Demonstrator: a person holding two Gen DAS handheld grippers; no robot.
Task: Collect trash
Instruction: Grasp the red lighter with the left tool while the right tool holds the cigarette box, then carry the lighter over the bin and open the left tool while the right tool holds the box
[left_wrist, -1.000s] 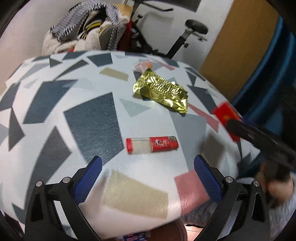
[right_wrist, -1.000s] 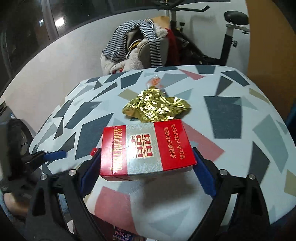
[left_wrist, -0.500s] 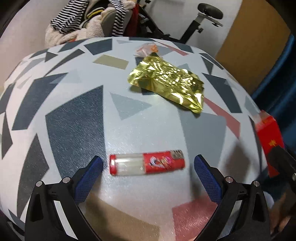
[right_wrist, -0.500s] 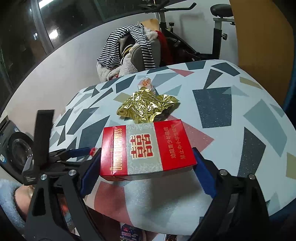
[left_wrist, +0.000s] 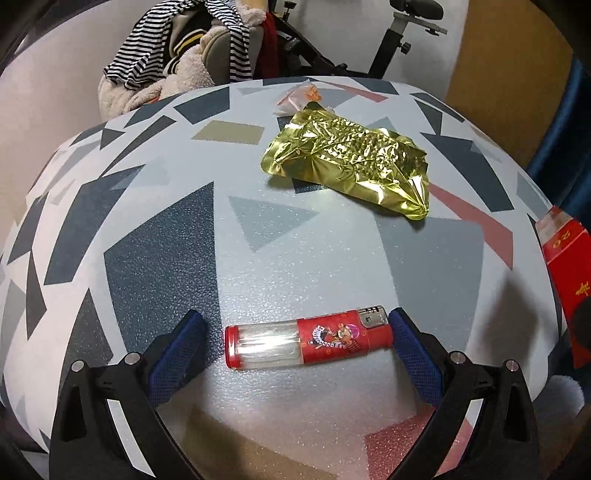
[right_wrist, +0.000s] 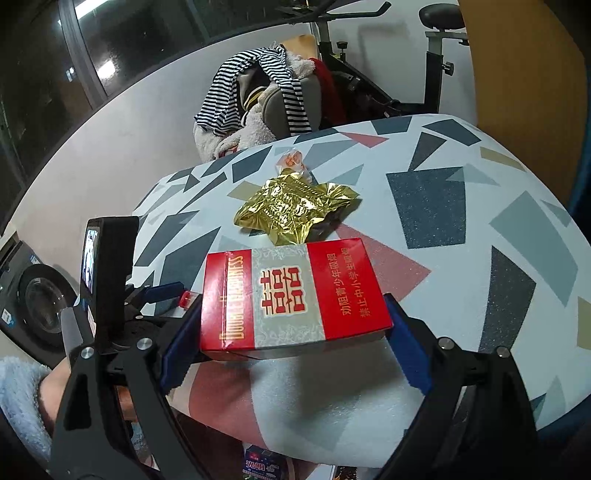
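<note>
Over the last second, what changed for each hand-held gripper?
The left hand-held gripper advanced until its open fingers straddle the lighter, not yet gripped. The right hand-held gripper stayed clamped on the cigarette pack. The gold wrapper did not move.

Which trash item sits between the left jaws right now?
The red lighter, lying flat on the table between the open left jaws. The gold wrapper lies farther back; the cigarette pack is clamped in the right jaws.
</note>
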